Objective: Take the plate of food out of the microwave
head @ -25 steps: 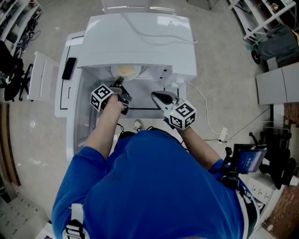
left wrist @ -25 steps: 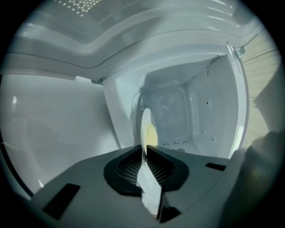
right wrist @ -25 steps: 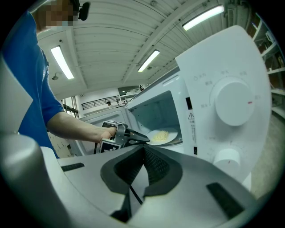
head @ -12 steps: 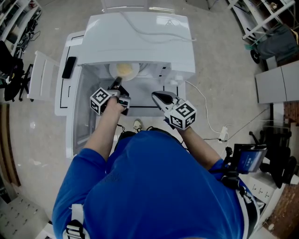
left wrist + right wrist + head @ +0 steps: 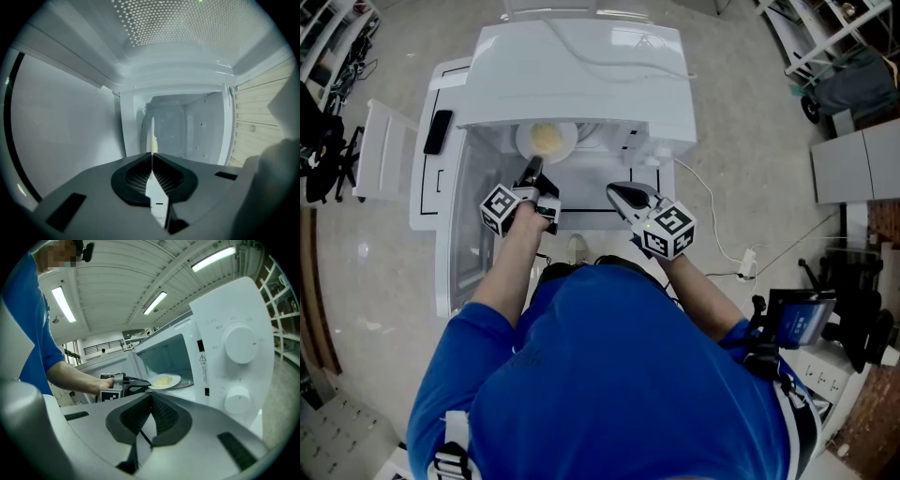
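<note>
Pale workshop flooring surrounds the white microwave (image 5: pixel 581 75), its door (image 5: pixel 431 202) swung wide to the left, as a person in a blue top stands at the opening. Over the past second the plate (image 5: pixel 523 142) comes forward from under the oven's roof and now sits at the mouth, more of it in view. The left gripper (image 5: pixel 532 173) has just been closing its jaws, with the plate's near rim between them. That suggests the grasp is made and the withdrawal is under way, though the plate is not yet out. In the left gripper view the rim is edge-on, a thin white line pinched between the ribbed pads (image 5: pixel 136 176). The yellow food (image 5: pixel 547 137) lies beyond the fingertips. The right gripper (image 5: pixel 623 194) hovers just beside, jaws pressed together on nothing.
</note>
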`<state>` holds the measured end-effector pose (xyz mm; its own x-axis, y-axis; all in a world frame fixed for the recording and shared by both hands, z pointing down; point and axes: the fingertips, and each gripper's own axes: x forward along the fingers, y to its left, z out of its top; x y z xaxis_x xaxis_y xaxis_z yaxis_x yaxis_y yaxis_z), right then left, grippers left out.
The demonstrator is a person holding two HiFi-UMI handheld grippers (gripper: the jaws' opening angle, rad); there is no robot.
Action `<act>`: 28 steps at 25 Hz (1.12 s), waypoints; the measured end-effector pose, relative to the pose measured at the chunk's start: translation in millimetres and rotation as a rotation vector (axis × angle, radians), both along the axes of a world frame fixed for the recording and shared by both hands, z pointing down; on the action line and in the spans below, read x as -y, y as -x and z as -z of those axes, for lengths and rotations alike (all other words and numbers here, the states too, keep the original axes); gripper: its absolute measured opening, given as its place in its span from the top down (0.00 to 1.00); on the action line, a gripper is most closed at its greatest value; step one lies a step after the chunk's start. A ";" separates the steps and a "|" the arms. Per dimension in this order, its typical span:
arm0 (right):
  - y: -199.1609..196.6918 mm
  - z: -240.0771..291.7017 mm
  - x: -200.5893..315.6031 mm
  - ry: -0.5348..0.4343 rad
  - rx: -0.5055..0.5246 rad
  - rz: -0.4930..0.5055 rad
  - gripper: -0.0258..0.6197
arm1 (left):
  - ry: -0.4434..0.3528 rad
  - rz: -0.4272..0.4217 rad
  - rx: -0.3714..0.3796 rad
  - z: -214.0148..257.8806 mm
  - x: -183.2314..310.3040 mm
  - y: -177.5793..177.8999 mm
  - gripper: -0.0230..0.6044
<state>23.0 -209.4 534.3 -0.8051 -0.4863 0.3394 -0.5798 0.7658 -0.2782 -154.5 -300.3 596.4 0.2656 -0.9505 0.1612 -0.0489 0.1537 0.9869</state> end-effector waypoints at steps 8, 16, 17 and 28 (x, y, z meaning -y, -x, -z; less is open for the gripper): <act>-1.2 -1.4 -1.9 0.007 -0.010 -0.015 0.96 | -0.045 0.020 -0.019 6.4 -11.8 3.9 0.93; -33.3 0.2 -27.5 0.016 0.019 0.019 0.96 | -0.082 0.111 -0.023 18.3 -60.9 -7.2 0.93; -38.8 0.8 -30.1 0.014 0.023 0.022 0.96 | -0.093 0.121 -0.026 21.9 -66.9 -9.6 0.93; -81.0 8.8 -72.5 0.039 0.128 0.033 0.96 | -0.150 0.210 -0.013 45.4 -157.3 -28.7 0.93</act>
